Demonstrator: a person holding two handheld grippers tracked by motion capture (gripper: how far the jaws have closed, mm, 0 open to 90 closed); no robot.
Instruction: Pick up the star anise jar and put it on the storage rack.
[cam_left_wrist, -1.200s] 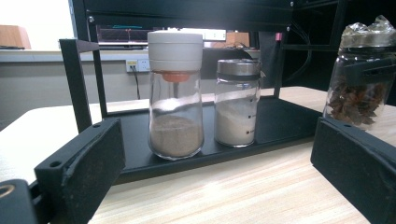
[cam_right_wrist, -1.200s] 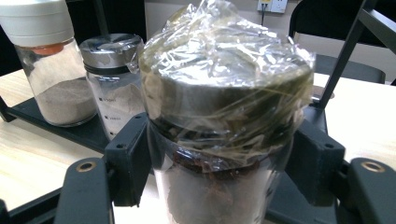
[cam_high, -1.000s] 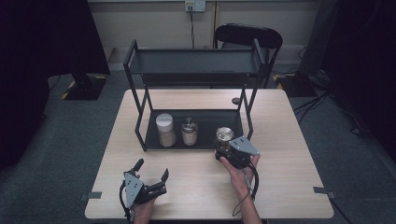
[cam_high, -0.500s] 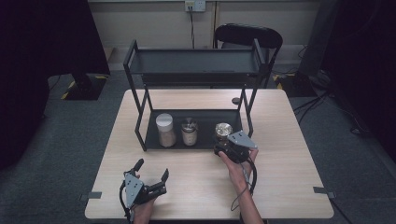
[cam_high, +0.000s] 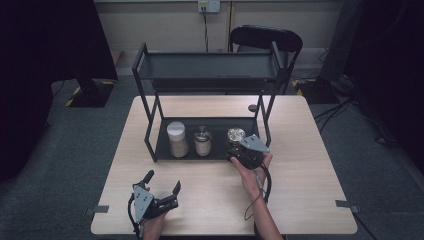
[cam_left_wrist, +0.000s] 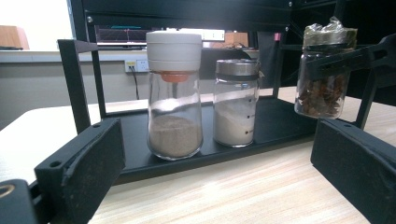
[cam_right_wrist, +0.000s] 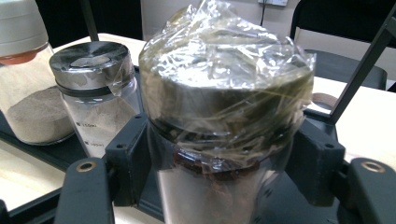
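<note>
The right gripper (cam_high: 239, 150) is clamped on a glass jar wrapped in clear film (cam_right_wrist: 224, 116), its two black jaws pressing the jar's sides just under the metal cap. In the left gripper view that jar (cam_left_wrist: 327, 70) hangs slightly above the rack's lower tray (cam_high: 165, 150), at its right end, with dark brown pieces visible inside. In the high view the jar sits at about 3 o'clock from the other two on the tray: a steel-capped jar (cam_high: 202, 141) of pale powder in the middle, and at its 9 o'clock a white-capped jar (cam_high: 177, 139) of tan powder. The black two-tier rack (cam_high: 210, 70) stands toward the table's 12 o'clock side. The left gripper (cam_high: 160, 192) rests near the table's (cam_high: 310, 190) 7 o'clock edge, jaws spread wide with nothing between them, pointing toward the rack.
</note>
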